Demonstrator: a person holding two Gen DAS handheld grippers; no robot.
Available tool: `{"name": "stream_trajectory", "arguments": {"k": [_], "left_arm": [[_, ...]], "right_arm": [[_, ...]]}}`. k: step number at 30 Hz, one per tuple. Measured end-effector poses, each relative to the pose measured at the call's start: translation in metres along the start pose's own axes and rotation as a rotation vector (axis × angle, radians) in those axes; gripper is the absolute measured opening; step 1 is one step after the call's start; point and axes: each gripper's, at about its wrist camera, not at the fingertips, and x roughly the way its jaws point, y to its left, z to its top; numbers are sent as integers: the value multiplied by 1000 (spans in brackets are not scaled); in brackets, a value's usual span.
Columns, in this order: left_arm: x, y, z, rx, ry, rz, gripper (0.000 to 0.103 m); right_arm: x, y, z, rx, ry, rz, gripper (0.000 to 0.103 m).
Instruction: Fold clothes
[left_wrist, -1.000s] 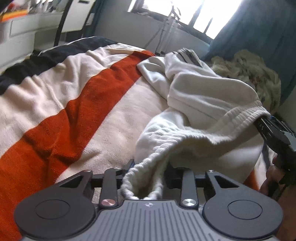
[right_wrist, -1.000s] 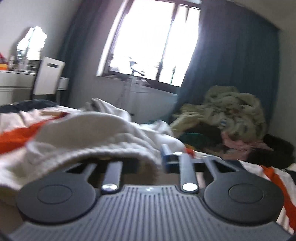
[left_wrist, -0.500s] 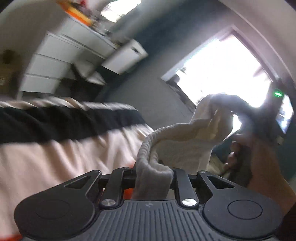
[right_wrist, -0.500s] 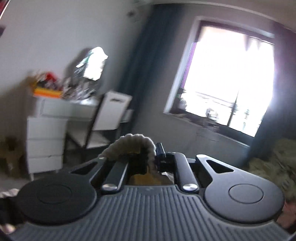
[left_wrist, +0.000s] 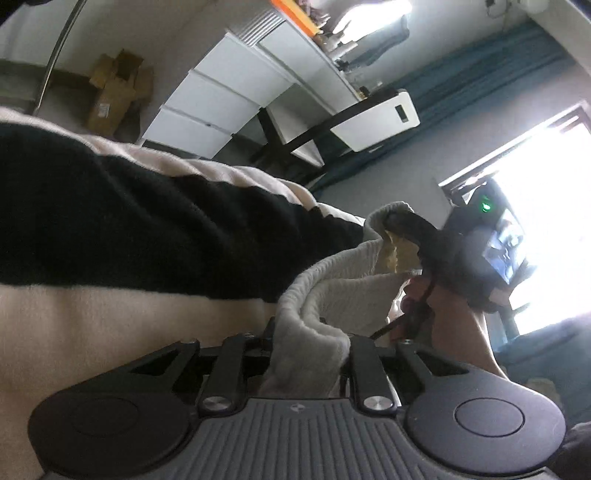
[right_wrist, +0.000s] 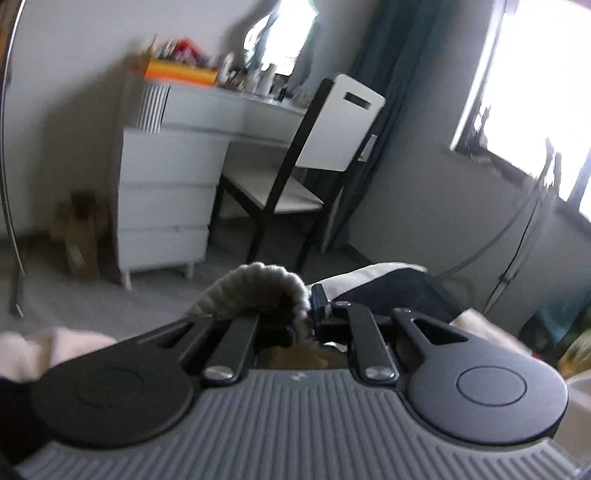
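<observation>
Garment: a cream ribbed garment (left_wrist: 332, 284), held up off the bed (left_wrist: 92, 314) between the two grippers, so its weight can pull it straight before any fold is laid.
Left gripper (left_wrist: 308, 354): closed tight on a thick bunch of the ribbed edge; cloth fills the gap between the jaws and spills over toward the camera. It is tipped hard sideways, which I take as part of swinging the cloth up.
Right gripper (right_wrist: 303, 325): also clamped down, with a rolled hump of the same ribbed edge arching over its left finger. From the left wrist view it sits a little beyond and higher, its green light on, the person's hand (left_wrist: 443, 314) wrapped round the handle.
Span between them: short and slack, the edge sagging in a loop, so the two grips look close together along the hem or waistband; which, I cannot tell.
Bed: cream and black striped blanket, below and to the left, the likely place to lay the piece flat.
Room behind: white drawers (right_wrist: 166, 199), chair (right_wrist: 306, 155), bright window (right_wrist: 535, 92).
Stage, as I judge it: the lift-and-shake before folding; no fold made yet.
</observation>
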Motion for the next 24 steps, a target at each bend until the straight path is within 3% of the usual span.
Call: {"name": "stream_trajectory", "arguments": {"k": [5, 7, 8, 10, 11, 16, 19, 24], "left_arm": [[1, 7, 1, -1, 21, 2, 41], [0, 11, 3, -9, 41, -1, 44], [0, 11, 4, -5, 49, 0, 47], [-3, 8, 6, 12, 66, 8, 48], [-6, 6, 7, 23, 77, 18, 53], [-31, 2, 7, 88, 55, 28, 64], [-36, 5, 7, 98, 75, 35, 64], [-40, 0, -1, 166, 84, 47, 64]], "right_arm": [[-17, -7, 7, 31, 42, 14, 16], [-29, -8, 10, 28, 75, 4, 18], [-36, -8, 11, 21, 88, -5, 26], [-55, -5, 9, -26, 102, -38, 73], [-63, -2, 7, -48, 103, -53, 103], [-104, 8, 6, -119, 75, -87, 103], [-139, 1, 8, -42, 46, -79, 103], [-230, -33, -4, 140, -63, -87, 103]]}}
